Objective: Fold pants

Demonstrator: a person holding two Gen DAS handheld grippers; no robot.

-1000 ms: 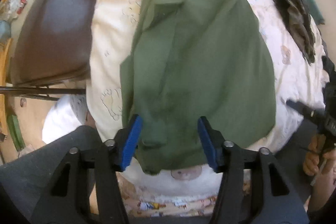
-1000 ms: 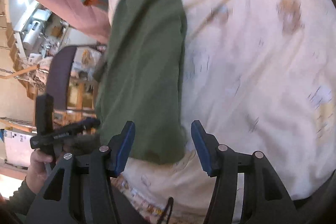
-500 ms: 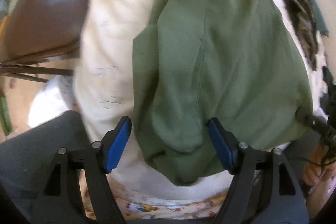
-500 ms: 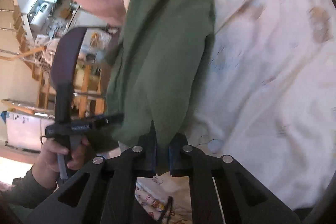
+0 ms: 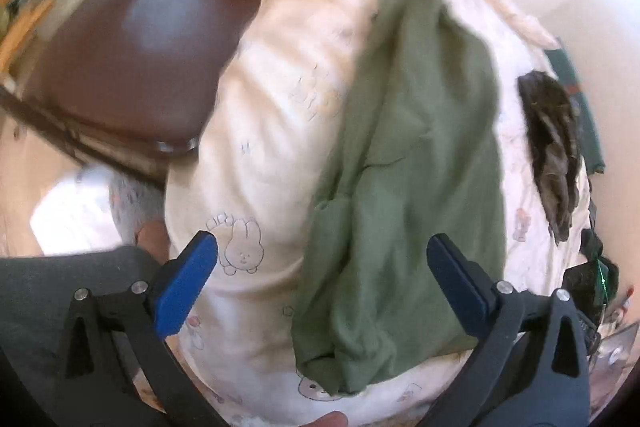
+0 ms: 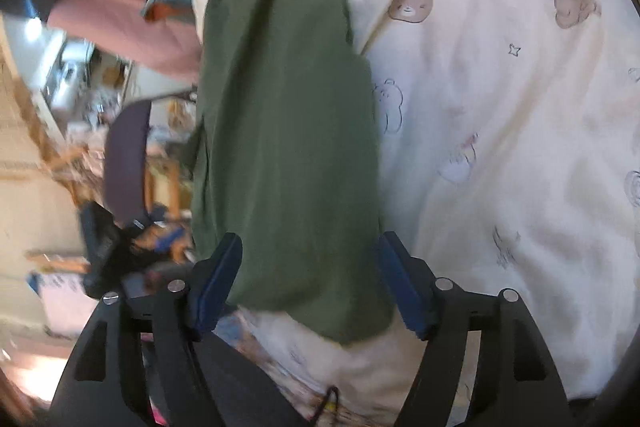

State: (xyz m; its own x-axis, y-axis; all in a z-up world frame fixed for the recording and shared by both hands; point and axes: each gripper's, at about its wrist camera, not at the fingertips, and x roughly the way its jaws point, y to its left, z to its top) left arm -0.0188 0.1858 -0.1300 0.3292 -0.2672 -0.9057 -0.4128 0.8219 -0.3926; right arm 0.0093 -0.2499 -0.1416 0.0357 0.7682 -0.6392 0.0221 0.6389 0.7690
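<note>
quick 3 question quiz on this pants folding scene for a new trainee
1. True or false: the right gripper is clamped on the pants.
2. Multiple choice: in the left wrist view, what lies right of the pants on the sheet? A) a dark furry item B) a red cup C) a book
3. Fill in: the chair seat beside the bed is ____ in colour.

Key
1. False: both its fingers stand apart, with the pants between them. The left gripper is open too.
2. A, the dark furry item.
3. Brown.
</note>
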